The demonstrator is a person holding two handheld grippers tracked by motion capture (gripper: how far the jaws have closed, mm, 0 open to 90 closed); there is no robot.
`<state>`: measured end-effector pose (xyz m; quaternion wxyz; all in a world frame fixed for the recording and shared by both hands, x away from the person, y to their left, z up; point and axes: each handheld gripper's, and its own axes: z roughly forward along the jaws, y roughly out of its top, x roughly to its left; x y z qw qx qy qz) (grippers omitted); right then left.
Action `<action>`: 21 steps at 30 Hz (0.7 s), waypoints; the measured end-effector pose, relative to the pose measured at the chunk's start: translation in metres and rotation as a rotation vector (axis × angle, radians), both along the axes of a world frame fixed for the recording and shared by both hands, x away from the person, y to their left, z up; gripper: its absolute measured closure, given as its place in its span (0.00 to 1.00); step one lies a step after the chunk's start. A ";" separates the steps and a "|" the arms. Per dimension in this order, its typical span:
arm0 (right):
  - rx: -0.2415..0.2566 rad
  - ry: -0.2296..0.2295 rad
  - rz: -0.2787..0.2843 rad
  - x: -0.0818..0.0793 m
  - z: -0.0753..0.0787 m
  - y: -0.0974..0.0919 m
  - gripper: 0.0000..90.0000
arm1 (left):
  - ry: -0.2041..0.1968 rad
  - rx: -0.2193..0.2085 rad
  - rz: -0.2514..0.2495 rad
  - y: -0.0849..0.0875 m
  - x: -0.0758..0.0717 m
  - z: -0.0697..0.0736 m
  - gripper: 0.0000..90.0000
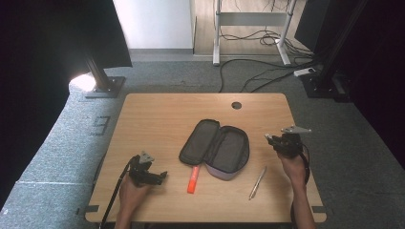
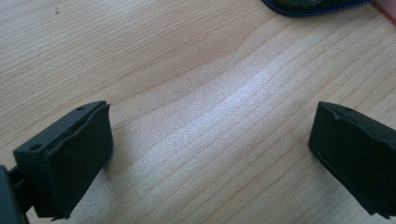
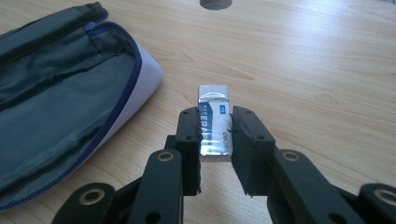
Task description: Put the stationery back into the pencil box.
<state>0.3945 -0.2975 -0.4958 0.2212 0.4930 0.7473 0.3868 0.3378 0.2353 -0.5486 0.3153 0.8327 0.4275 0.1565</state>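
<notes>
Two grippers are over the wooden table. The right gripper pinches a small eraser between its black jaws, at the right side, just beside the open pencil case. The left gripper sits near the left corner with its jaws spread wide and nothing between them. An orange marker and a silver pen lie near the case.

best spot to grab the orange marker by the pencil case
Grip the orange marker across the middle of its barrel, from straight above with the left tool. It lies flat, long and thin, one end close to the open pencil case, so the lower half is freer.
</notes>
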 end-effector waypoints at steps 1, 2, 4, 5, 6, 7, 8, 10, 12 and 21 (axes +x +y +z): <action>0.000 0.000 0.000 0.000 0.000 0.000 0.80 | 0.000 0.000 0.000 0.000 0.000 0.000 0.00; 0.002 -0.004 0.002 -0.001 0.001 0.002 0.80 | 0.000 0.000 0.000 0.000 0.000 0.000 0.00; 0.001 -0.008 0.008 -0.002 0.003 0.004 0.80 | 0.000 0.000 0.000 0.000 0.000 0.000 0.00; -0.001 -0.010 0.012 -0.002 0.004 0.005 0.80 | 0.000 0.000 0.000 0.000 0.000 0.000 0.00; -0.001 -0.011 0.016 -0.003 0.005 0.007 0.80 | 0.000 0.001 0.000 0.000 0.000 0.000 0.00; -0.001 -0.016 0.019 -0.003 0.006 0.008 0.80 | 0.000 0.000 0.000 0.000 0.000 0.000 0.00; -0.001 -0.016 0.019 -0.003 0.006 0.008 0.80 | 0.000 0.000 0.000 0.000 0.000 0.000 0.00; 0.004 -0.023 0.034 -0.004 0.008 0.013 0.80 | 0.000 0.000 0.000 0.000 0.000 0.000 0.00; 0.006 -0.026 0.039 -0.005 0.009 0.014 0.80 | 0.000 0.000 0.000 0.000 0.000 0.000 0.00; 0.018 -0.037 0.094 -0.007 0.013 0.031 0.80 | 0.000 0.001 0.000 0.000 0.000 0.000 0.00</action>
